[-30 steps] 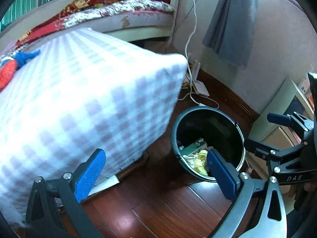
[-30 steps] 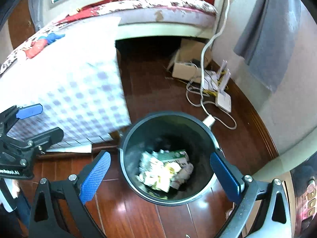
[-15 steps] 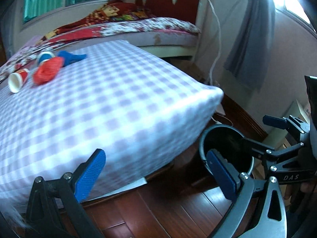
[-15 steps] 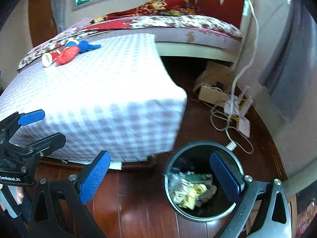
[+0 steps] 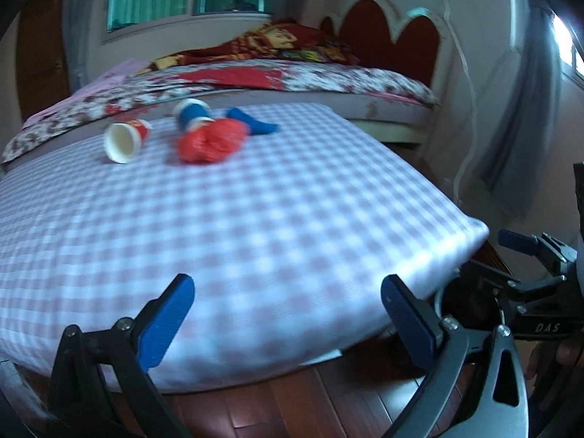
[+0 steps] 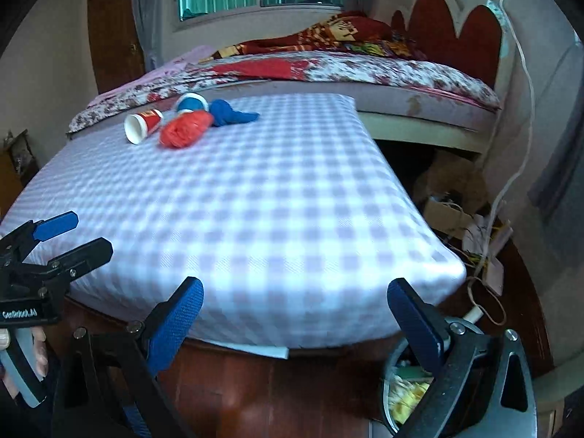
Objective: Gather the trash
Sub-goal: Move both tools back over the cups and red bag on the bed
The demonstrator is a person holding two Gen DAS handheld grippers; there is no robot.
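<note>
On the far side of the checked table (image 5: 255, 226) (image 6: 255, 219) lie a red paper cup (image 5: 126, 138) (image 6: 142, 126) on its side, a blue cup (image 5: 191, 111) (image 6: 190, 103), a crumpled red bag (image 5: 211, 140) (image 6: 184, 130) and a blue bag (image 5: 255, 124) (image 6: 230, 114). The black trash bin (image 6: 405, 390) with paper trash stands on the floor at the table's near right corner, mostly hidden. My left gripper (image 5: 283, 317) is open and empty at the near edge. My right gripper (image 6: 295, 319) is open and empty too, near the bin.
A bed (image 6: 365, 73) with patterned bedding stands behind the table. Cables, a cardboard box (image 6: 441, 211) and a router lie on the wooden floor to the right. A grey curtain (image 5: 518, 146) hangs at the right wall.
Both grippers have lifted and tilted up from the bin toward the table top. The cups and bags have come into full view; the bin has dropped to the lower right.
</note>
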